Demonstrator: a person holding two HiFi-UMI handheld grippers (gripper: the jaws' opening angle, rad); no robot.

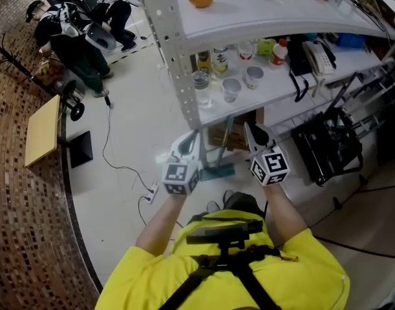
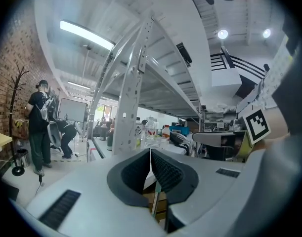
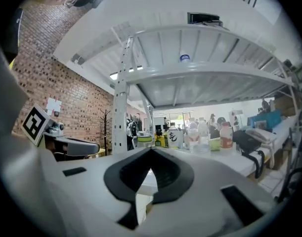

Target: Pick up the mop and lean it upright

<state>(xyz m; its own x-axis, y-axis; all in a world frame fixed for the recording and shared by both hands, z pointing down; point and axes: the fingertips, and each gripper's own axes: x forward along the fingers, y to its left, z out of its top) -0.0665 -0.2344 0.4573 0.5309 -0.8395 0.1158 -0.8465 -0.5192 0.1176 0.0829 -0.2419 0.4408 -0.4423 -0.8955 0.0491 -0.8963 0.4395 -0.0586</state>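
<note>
shelf post [image 1: 173, 57] ahead, open floor [image 1: 129, 118] left

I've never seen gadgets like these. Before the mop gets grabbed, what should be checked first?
1. Mop in sight: ok, it is at the foot of the shelf, between the two tongs.
2. Left tongs open for a grab: not ok, shut and holding nothing.
3. Right tongs open for a grab: not ok, shut and holding nothing.
4. Mop gripped: not ok, neither pair touches it.
5. Mop already leaning upright: cannot tell from this steep downward angle.
</note>
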